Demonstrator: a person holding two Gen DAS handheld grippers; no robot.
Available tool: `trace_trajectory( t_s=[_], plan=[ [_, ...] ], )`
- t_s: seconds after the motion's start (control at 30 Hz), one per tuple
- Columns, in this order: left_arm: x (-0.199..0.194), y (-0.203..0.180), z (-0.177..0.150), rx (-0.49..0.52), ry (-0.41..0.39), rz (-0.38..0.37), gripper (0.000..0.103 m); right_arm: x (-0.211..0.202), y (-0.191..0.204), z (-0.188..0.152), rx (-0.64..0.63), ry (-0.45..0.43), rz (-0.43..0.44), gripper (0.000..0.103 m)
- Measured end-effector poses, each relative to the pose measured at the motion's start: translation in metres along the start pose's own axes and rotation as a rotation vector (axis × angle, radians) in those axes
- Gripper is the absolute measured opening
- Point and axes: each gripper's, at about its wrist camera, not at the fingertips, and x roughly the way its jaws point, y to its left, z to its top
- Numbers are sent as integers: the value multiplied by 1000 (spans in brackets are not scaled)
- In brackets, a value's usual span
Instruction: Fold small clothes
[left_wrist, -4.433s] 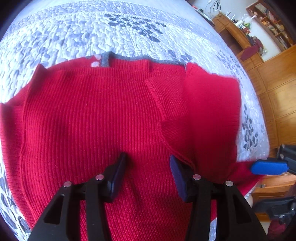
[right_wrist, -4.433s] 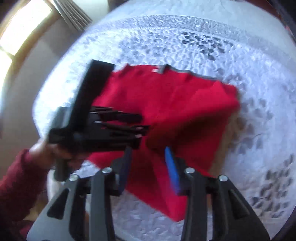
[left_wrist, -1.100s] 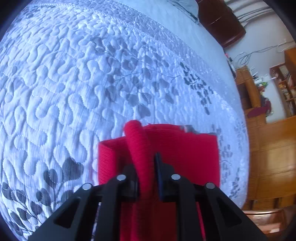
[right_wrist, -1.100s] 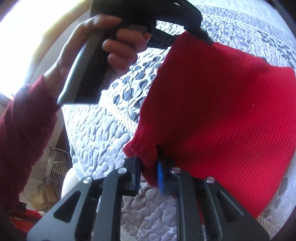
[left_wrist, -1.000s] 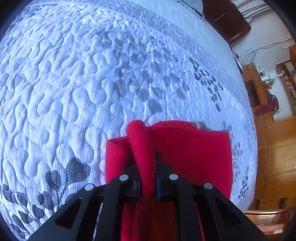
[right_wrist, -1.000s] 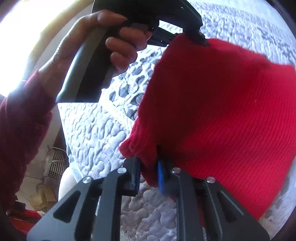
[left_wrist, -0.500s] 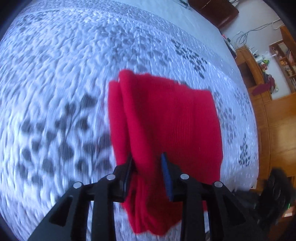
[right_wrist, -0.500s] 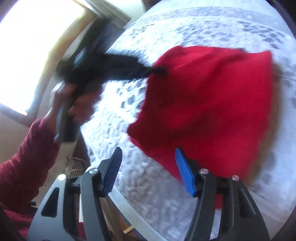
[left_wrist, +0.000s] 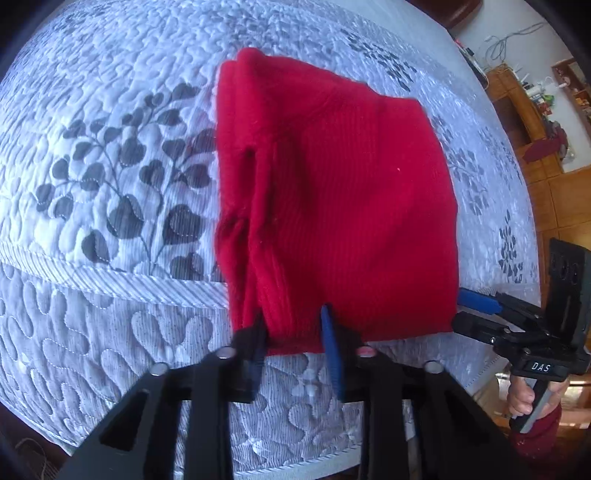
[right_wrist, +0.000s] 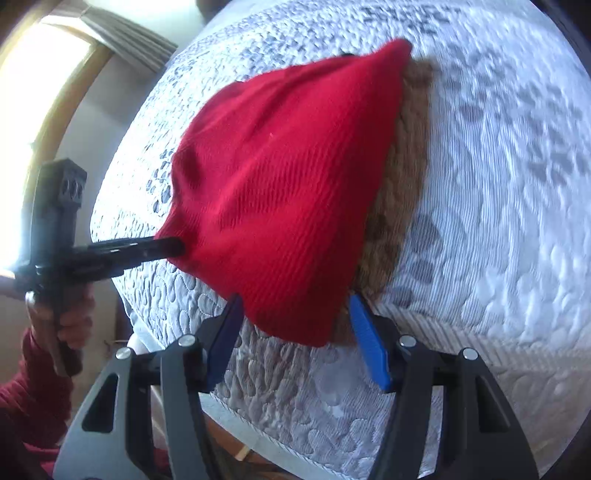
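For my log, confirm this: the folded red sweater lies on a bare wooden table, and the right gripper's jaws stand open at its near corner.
Wrong surface: the red sweater lies on a white quilted bedspread, as the right wrist view shows. The right gripper does stand open at its near corner.

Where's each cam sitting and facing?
Left wrist: on the left gripper, looking down at the red sweater on the quilt; own jaws closing on its edge; right gripper, right hand at frame right.
Right wrist: on the right gripper, looking down; own jaws open astride a sweater corner; left gripper, left hand at frame left.
Shared: sweater, quilt, both grippers.
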Motion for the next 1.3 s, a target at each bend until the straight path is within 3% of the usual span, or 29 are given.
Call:
trace_trajectory(
  t_s=[0.1,0.3,0.43,0.63,1.0,1.1,1.2,1.23,1.3],
  plan=[
    [-1,13,0,-21,2,-17,11,1,-1,0,-3,-2,-20,60],
    [4,25,-7,-20,-7,-36,11,-12,11,-2,-106,-39,-223,63],
    [7,21,-8,-8,-17,-31,11,-7,17,-1,-119,-36,-278,67],
    [9,6,-11,42,-34,32,14,-1,22,2,-126,-36,-303,67],
    [14,-6,-10,70,-60,90,18,9,15,11,-44,-19,-236,67],
    [15,-6,-8,70,-63,83,18,23,-6,13,73,49,-94,53],
    [15,-5,-8,67,-62,77,18,28,-15,14,116,68,-43,42],
    [14,-2,-9,66,-62,75,18,27,-15,14,108,72,-19,20],
    [12,0,-10,63,-61,72,18,25,-12,14,94,74,-9,14]
  ],
)
